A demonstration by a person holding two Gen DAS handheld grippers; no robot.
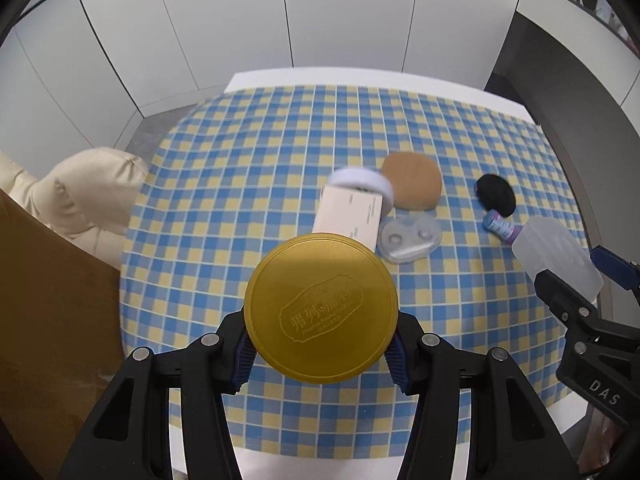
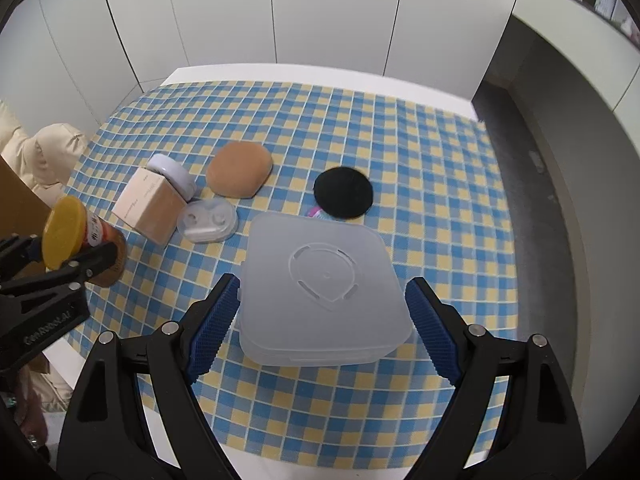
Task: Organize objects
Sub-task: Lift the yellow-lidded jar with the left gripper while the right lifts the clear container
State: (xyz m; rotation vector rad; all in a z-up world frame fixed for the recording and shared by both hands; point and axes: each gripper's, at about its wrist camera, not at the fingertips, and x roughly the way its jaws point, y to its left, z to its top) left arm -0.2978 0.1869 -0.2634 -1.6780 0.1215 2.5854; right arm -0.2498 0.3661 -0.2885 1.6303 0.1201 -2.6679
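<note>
- Left gripper [image 1: 320, 344] fingers clamp a gold-lidded jar [image 1: 321, 308].
- Right gripper [image 2: 322, 330] fingers grip a frosted plastic box [image 2: 324, 292]; both angled steeply down.

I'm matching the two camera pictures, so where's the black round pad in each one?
Left wrist: black round pad sits at right, right of the brown puff.
Right wrist: it lies above centre, beyond the clear box.
Shared landmark: the brown puff.

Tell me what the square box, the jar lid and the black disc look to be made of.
Square box: frosted translucent plastic; the checks show faintly through it.
Jar lid: gold, matte, with embossed lettering; metal or plastic, unclear.
Black disc: soft, fuzzy, no shine; probably a fabric or sponge pad.
</note>
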